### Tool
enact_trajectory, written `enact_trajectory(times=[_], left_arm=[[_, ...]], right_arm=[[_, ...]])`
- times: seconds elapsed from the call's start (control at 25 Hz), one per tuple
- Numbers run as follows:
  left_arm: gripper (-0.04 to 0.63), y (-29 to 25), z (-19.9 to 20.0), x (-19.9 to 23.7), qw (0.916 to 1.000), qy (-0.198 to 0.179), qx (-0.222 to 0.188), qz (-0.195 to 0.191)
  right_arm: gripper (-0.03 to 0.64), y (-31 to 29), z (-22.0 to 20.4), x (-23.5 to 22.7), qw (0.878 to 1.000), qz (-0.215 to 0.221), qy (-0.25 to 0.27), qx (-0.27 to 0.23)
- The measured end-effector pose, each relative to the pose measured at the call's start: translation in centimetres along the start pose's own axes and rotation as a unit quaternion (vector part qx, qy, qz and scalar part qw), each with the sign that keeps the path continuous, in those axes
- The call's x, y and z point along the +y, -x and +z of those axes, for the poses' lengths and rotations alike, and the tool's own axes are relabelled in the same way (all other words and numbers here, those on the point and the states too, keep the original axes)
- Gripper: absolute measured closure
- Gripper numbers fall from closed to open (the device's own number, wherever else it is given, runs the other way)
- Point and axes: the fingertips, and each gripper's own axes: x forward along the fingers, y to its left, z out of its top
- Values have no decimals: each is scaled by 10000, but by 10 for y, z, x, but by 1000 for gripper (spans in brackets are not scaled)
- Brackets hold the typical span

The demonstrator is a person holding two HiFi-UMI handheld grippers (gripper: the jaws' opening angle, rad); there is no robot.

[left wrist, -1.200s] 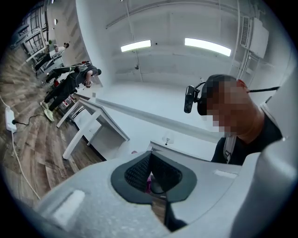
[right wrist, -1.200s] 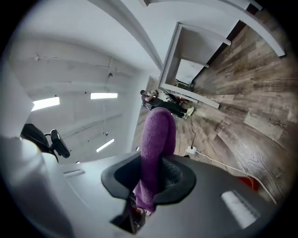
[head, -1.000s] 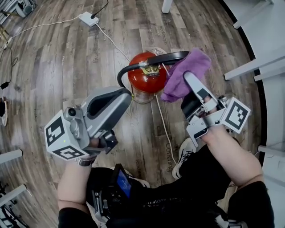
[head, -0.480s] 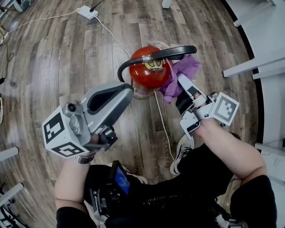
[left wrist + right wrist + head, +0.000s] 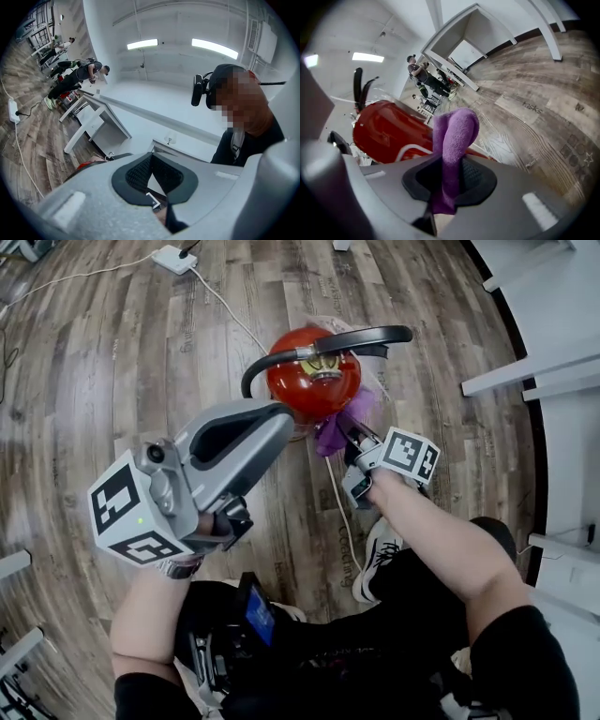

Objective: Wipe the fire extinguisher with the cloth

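Note:
The red fire extinguisher point(image 5: 314, 381) stands on the wood floor, its black hose and handle point(image 5: 347, 338) arching over the top. My right gripper point(image 5: 349, 435) is shut on a purple cloth point(image 5: 336, 426) and presses it against the extinguisher's near right side, low on the body. In the right gripper view the cloth point(image 5: 452, 136) sticks up from between the jaws, with the red cylinder point(image 5: 389, 133) just behind it. My left gripper point(image 5: 279, 424) hovers shut and empty to the extinguisher's near left; its camera points up, away from the floor.
A white power strip point(image 5: 175, 258) lies at the far left, and its cable point(image 5: 339, 507) runs past the extinguisher toward my shoe point(image 5: 380, 554). White table legs point(image 5: 525, 371) stand at the right. People point(image 5: 82, 75) are far off in the room.
My right gripper has carried the cloth from beside the handle down and in along the extinguisher's right side. The left gripper has barely shifted.

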Motion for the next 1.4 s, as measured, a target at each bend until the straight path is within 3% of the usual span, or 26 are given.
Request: enact_trajectory(times=[0.12, 0.32, 0.44, 0.56, 0.64, 0.72, 0.76, 0.84, 0.96, 1.08, 1.28, 1.4], left_arm=[[600, 6, -1, 1, 10000, 64, 7, 62], [600, 18, -11, -2, 9995, 137, 195, 208], [600, 27, -19, -1, 9989, 176, 279, 342], [600, 31, -22, 3, 9985, 170, 307, 412], [600, 30, -21, 6, 9986, 130, 270, 428], [600, 28, -20, 6, 9986, 139, 252, 448], [600, 26, -20, 6, 9986, 139, 259, 442], [600, 23, -23, 7, 9987, 123, 306, 399], [600, 20, -28, 8, 9984, 151, 359, 406], [600, 15, -30, 7, 9982, 171, 400, 413], [600, 10, -37, 7, 9975, -23, 577, 399], [600, 6, -44, 2, 9953, -359, 857, 257]], right_arm=[[554, -32, -19, -60, 9992, -154, -344, -93], [555, -77, -66, -124, 9862, -272, -1588, -384], [554, -86, -89, -147, 9817, -540, -1819, -176], [554, -91, -89, -152, 9832, -555, -1739, 91], [554, -92, -75, -143, 9848, -223, -1691, 330], [554, -82, -53, -117, 9800, 599, -1762, 707], [554, -74, -34, -97, 9748, 1121, -1676, 956], [552, -57, 15, -53, 9597, 2123, -1034, 1525], [552, -25, 72, 12, 9225, 3043, 46, 2374], [552, 5, 105, 57, 8922, 3379, 822, 2882], [552, 32, 166, 109, 8654, 3699, 1750, 2892], [552, 40, 189, 157, 8303, 4022, 2473, 2962]])
